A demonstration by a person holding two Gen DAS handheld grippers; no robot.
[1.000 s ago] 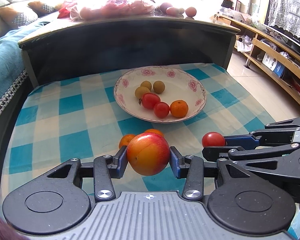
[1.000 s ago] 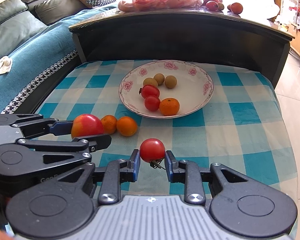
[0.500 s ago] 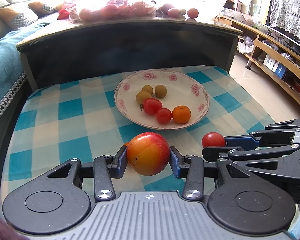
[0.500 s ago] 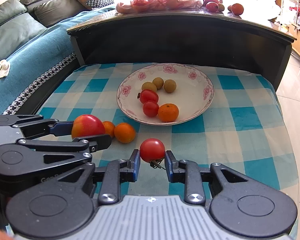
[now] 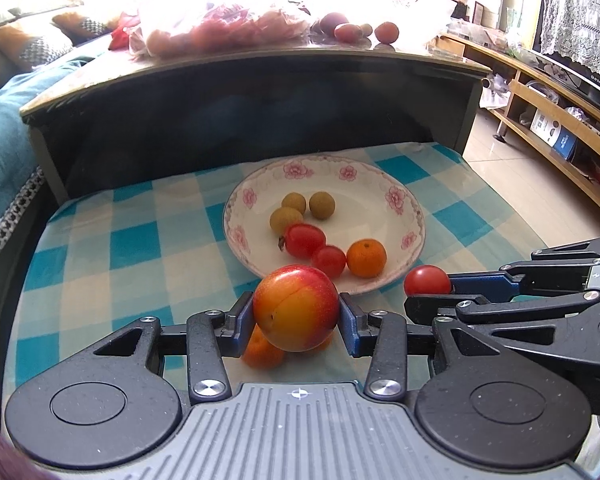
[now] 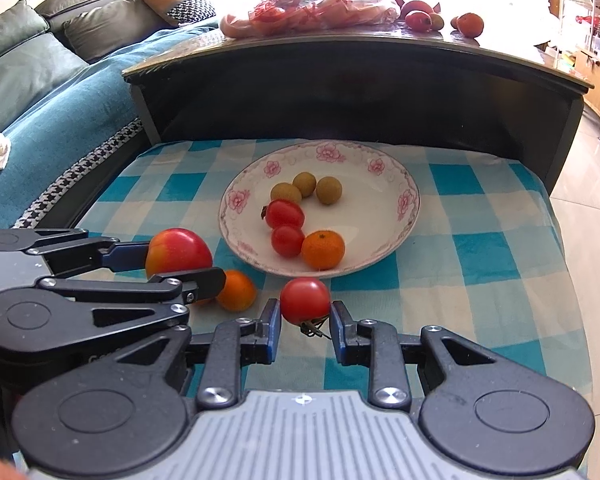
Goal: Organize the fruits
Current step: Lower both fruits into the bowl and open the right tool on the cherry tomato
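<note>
My left gripper (image 5: 296,316) is shut on a red-yellow peach (image 5: 296,307), held above the cloth just short of the plate's near rim; it also shows in the right wrist view (image 6: 178,252). My right gripper (image 6: 305,316) is shut on a red tomato (image 6: 305,300), also near the rim and seen in the left wrist view (image 5: 427,280). The floral plate (image 6: 396,184) holds three brown longans (image 6: 329,190), two tomatoes (image 6: 285,213) and a mandarin (image 6: 323,249). Two mandarins lie on the cloth under the peach (image 5: 262,350), one clear in the right wrist view (image 6: 237,290).
The blue-white checked cloth (image 6: 480,248) covers a low table. A dark raised table edge (image 6: 340,80) stands behind the plate, with a bag of fruit (image 6: 308,12) on top. A sofa (image 6: 40,80) is left; tiled floor (image 6: 592,220) drops away right.
Both grippers have moved forward and up toward the plate with their fruit. The two loose mandarins now lie under and behind the peach.
</note>
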